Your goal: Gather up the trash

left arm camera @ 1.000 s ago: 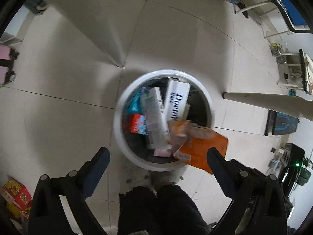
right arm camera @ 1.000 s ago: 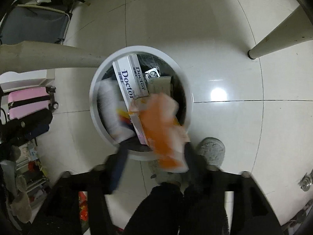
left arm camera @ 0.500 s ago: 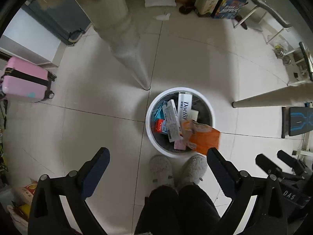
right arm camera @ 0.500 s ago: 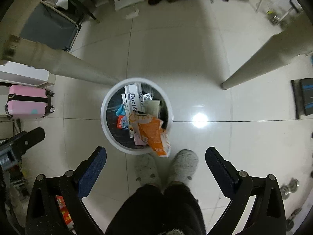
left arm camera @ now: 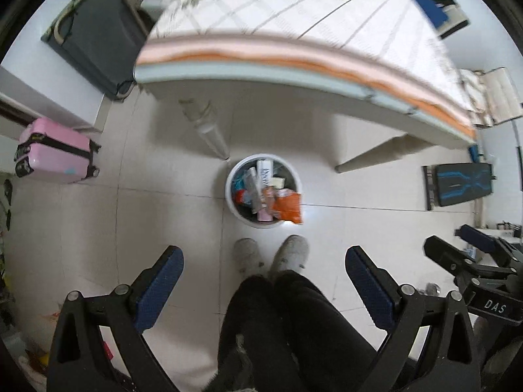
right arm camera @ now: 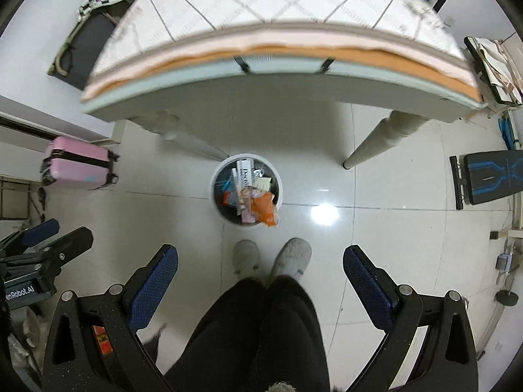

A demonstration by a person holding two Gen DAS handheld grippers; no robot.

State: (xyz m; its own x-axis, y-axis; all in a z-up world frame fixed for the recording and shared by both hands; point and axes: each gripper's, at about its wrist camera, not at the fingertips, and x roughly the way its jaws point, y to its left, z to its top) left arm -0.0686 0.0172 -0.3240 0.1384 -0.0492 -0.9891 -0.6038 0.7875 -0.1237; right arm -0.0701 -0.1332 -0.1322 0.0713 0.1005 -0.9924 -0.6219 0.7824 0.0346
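Compared with one second earlier, both grippers have been raised well above the trash bin point(left arm camera: 263, 191): the bin, which then filled the centre of each view, is now seen small and far ahead of the fingers, and the table point(right arm camera: 281, 75) has come into view. The orange packet point(left arm camera: 287, 207), previously blurred between the right gripper's fingers, is now seen draped over the bin's near rim. The left gripper point(left arm camera: 263, 277) is held with its fingers wide apart and nothing between them; the right gripper point(right arm camera: 260, 277) is likewise spread and empty.

The bin is white, round and filled with boxes, among them a white carton point(right arm camera: 245, 174) with dark lettering. It stands on the pale tiled floor point(right arm camera: 376, 228), just beyond the person's grey slippers point(right arm camera: 289, 256) and beside a table leg point(left arm camera: 206, 127). A pink suitcase point(left arm camera: 54, 152) is seen to the left.
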